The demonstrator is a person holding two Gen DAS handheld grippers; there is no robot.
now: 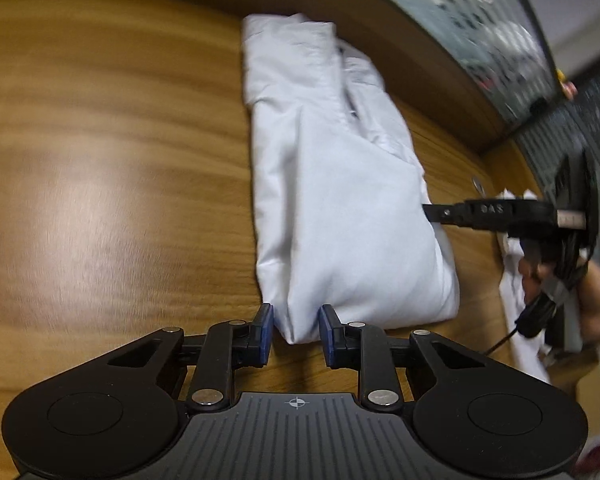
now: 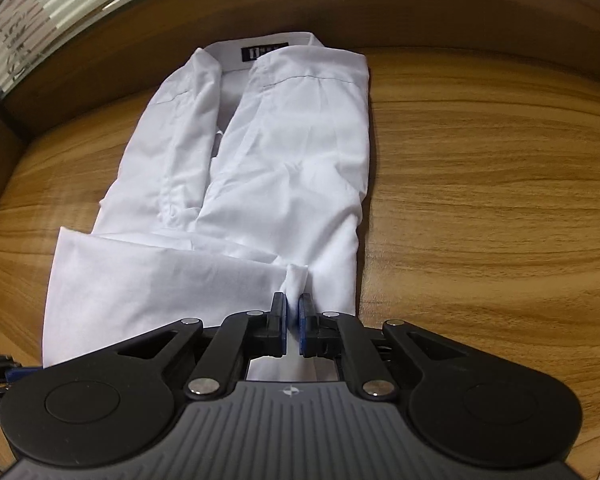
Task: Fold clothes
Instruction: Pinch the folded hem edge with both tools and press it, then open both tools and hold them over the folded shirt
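A white shirt [image 1: 340, 200] lies folded into a long narrow strip on the wooden table [image 1: 100, 160], with its collar and black label [image 2: 264, 53] at the far end. My left gripper [image 1: 296, 330] is open at the near end. A corner of the shirt's hem sits loosely between its blue pads [image 1: 265, 330]. My right gripper [image 2: 293, 312] is shut on a pinched fold of the shirt [image 2: 292, 160] near its lower edge. In the left wrist view, the right gripper [image 1: 432, 213] reaches in from the right and touches the shirt's side.
A raised wooden rim [image 2: 460, 20] runs along the table's far edge, with a glass partition and blinds [image 1: 492, 20] behind it. A person's hand [image 1: 596, 300] holds the right gripper, over some white cloth [image 1: 516, 292]. Bare tabletop [image 2: 500, 200] lies beside the shirt.
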